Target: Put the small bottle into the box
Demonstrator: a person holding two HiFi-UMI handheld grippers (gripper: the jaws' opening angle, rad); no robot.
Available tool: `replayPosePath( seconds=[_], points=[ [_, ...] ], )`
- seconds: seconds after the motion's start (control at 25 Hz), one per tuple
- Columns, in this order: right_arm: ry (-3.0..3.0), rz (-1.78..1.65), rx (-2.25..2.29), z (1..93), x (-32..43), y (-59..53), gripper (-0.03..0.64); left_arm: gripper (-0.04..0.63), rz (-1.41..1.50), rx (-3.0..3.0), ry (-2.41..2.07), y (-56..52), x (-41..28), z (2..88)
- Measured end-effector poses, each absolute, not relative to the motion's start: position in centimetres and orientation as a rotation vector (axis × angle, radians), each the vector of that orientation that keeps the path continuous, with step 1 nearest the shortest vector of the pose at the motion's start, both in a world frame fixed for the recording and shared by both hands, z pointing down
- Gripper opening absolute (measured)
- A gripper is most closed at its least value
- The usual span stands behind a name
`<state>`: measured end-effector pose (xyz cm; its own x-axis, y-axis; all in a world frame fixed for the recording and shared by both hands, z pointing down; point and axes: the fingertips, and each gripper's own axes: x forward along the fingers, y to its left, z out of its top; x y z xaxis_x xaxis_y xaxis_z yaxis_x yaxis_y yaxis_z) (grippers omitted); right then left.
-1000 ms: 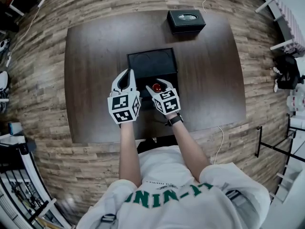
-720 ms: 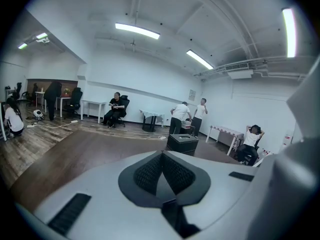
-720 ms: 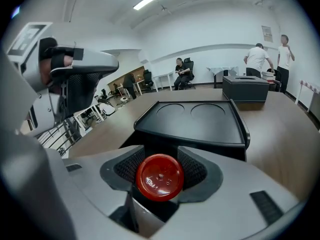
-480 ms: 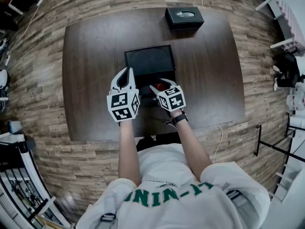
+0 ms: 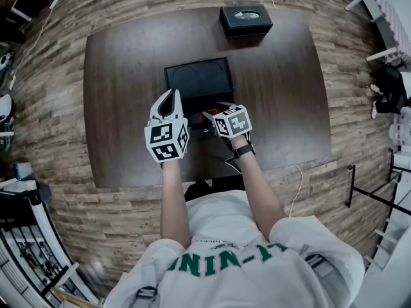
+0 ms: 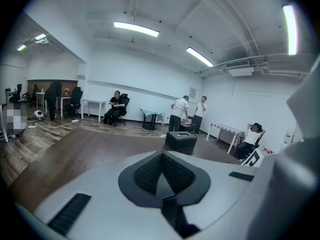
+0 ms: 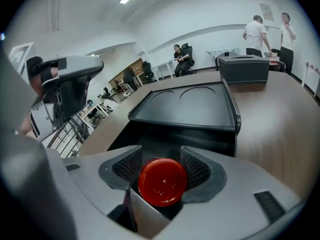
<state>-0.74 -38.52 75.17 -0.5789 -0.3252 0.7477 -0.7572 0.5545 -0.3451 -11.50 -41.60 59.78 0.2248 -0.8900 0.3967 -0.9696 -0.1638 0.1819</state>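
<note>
Right gripper (image 5: 216,111) dips forward and down into the box's (image 5: 196,76) open front half. Its jaws have just been easing apart, the small bottle (image 7: 162,181) between them, its red cap now nearly hidden from above.

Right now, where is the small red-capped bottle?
In the right gripper view, the small bottle sits between the right gripper's jaws, which have just been opening, over the open black box.

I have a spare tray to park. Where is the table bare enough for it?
Bare: the table left of the open box, and the wide stretch right of it, on the near side of the tissue box. Crowded: the middle, from the open box to the near edge.
</note>
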Motion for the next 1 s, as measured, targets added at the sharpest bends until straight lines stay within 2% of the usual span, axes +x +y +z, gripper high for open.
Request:
replayPosePath(
  seconds=[0.32, 0.56, 0.84, 1.0],
  points=[
    [-2.099, 0.847, 0.921, 75.0, 0.2, -39.1, 0.285, 0.008, 0.291, 2.119, -1.713, -41.7, -10.8, 59.6],
    [-2.152, 0.820, 0.968, 73.4, 0.2, -39.3, 0.287, 0.008, 0.285, 2.127, -1.726, -41.3, -11.3, 58.8],
    [-2.275, 0.733, 1.107, 67.2, 0.3, -40.4, 0.285, 0.008, 0.257, 2.146, -1.765, -40.5, -12.8, 55.9],
    [-2.329, 0.663, 1.272, 62.6, 1.5, -41.1, 0.259, 0.008, 0.233, 2.161, -1.789, -39.4, -14.0, 53.7]
  ],
)
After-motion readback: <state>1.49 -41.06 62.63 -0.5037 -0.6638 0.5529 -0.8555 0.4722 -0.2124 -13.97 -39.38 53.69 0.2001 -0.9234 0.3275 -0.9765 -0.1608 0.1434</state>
